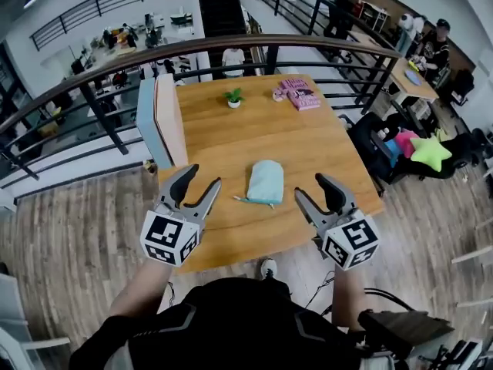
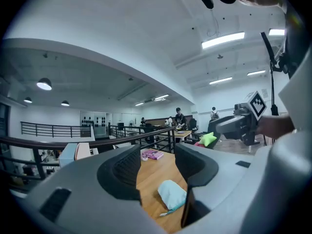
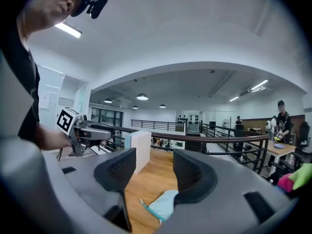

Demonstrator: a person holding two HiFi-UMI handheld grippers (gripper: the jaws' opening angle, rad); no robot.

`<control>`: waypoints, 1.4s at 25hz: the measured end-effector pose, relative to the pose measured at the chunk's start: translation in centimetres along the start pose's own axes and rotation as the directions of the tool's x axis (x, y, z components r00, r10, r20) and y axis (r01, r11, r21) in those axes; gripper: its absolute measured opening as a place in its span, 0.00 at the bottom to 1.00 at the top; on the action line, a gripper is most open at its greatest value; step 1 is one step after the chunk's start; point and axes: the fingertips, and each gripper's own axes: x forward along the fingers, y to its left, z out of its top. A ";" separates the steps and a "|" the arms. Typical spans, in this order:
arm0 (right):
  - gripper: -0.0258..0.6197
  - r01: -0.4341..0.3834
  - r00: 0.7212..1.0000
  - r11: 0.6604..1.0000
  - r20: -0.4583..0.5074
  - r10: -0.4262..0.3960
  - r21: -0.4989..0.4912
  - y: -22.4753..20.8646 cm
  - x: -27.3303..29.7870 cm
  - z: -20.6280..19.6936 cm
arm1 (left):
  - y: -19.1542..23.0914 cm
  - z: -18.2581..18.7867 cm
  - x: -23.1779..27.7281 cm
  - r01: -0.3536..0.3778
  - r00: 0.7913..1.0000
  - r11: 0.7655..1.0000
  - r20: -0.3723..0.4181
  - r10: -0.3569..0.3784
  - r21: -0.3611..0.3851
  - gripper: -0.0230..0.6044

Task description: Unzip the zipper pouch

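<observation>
We see the zipper pouch, pale blue-green, lying flat on the wooden counter at centre frame in the head view, closer to the near edge. A thin teal pull strap sticks out from its lower end toward the left. The left gripper hovers at lower left of the pouch, over the counter's near corner, with its jaws spread and nothing between them. It is apart from the pouch. The right gripper sits at lower right of the pouch, jaws also spread wide and empty, near the pouch but not touching it. In the left gripper view the pouch shows low in the gap between the jaws, down on the counter. In the right gripper view the pouch is at bottom centre, partly behind the right-hand jaw. At the far end of the counter, upper centre, we note a small potted plant and a pink book well apart from the pouch. A white-and-blue board stands on edge along the counter's left side. A dark railing curves across behind it.
</observation>
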 end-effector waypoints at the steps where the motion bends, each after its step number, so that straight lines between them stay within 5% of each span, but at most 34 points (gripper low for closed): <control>1: 0.42 -0.020 1.000 1.000 0.002 0.020 -0.004 -0.9 0.3 -0.2 | -0.5 0.2 0.7 -0.009 1.000 1.000 -0.003 0.009 -0.001 0.41; 9: 0.42 -0.158 0.987 0.986 0.001 0.158 -0.049 -6.3 3.5 -2.4 | -2.6 0.6 4.5 -0.083 0.996 0.997 -0.011 0.083 0.004 0.41; 15: 0.41 -0.320 0.945 0.944 -0.096 0.313 -0.076 -7.4 6.5 -6.7 | -3.8 -2.9 6.4 -0.135 0.987 0.990 -0.099 0.130 -0.042 0.41; 29: 0.40 -0.593 0.767 0.805 -0.323 0.554 -0.027 -7.7 12.6 -20.9 | -6.8 -15.1 12.1 -0.202 0.935 0.970 -0.323 0.150 -0.133 0.41; 35: 0.39 -0.695 0.657 0.719 -0.431 0.619 -0.026 -5.9 12.9 -27.4 | -8.9 -19.8 12.0 -0.214 0.899 0.966 -0.416 0.137 -0.144 0.41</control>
